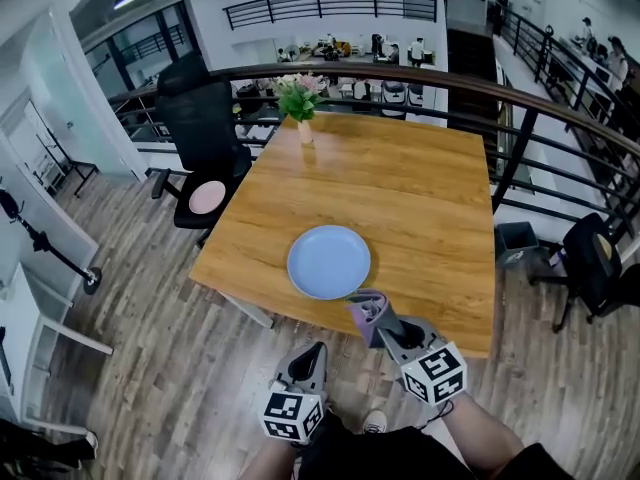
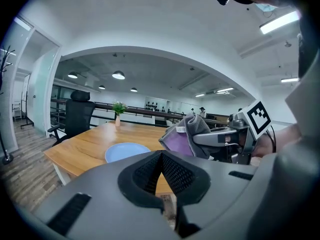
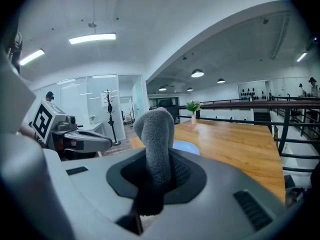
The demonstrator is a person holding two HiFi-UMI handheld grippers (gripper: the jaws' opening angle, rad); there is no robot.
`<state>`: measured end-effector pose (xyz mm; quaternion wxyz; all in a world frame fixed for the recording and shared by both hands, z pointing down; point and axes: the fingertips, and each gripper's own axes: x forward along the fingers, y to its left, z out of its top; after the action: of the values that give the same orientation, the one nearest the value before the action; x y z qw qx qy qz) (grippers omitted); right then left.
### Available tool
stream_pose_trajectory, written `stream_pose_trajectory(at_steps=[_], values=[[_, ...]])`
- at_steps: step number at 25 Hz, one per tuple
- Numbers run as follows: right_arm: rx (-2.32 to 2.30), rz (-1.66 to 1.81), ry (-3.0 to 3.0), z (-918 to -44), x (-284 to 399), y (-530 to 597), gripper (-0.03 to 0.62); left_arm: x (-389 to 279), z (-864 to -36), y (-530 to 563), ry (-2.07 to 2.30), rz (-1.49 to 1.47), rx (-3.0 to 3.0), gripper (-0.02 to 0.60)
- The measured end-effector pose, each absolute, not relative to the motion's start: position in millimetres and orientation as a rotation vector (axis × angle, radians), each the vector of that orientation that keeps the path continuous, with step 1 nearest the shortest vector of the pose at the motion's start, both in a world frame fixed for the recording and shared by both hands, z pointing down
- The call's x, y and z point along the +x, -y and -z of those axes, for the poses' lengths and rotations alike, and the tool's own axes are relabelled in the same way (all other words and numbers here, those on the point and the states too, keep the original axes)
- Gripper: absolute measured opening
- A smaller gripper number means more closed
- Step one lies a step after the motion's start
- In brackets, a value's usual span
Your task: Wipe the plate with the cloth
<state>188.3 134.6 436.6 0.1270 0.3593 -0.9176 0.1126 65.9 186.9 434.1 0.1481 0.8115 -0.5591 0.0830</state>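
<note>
Clamping the grey-and-purple cloth [image 3: 156,134] between its jaws, the right gripper [image 1: 380,323] hangs just beside the blue plate [image 1: 329,261]. The left gripper [image 1: 312,354] is closed, holding nothing.

With the left tongs [image 2: 162,155] closed and empty, the right tongs [image 2: 201,138] clamp the cloth [image 2: 180,141] near the plate [image 2: 125,151].
</note>
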Motion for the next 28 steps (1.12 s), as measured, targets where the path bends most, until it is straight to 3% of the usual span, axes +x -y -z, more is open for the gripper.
stream_pose_trajectory(at_steps=[28], values=[[0.991,-0.361,2.678,-448.4,181.2,-146.4,0.072,58.6,-436.6,-197.0,1.651,-0.207,2.296,0.019]])
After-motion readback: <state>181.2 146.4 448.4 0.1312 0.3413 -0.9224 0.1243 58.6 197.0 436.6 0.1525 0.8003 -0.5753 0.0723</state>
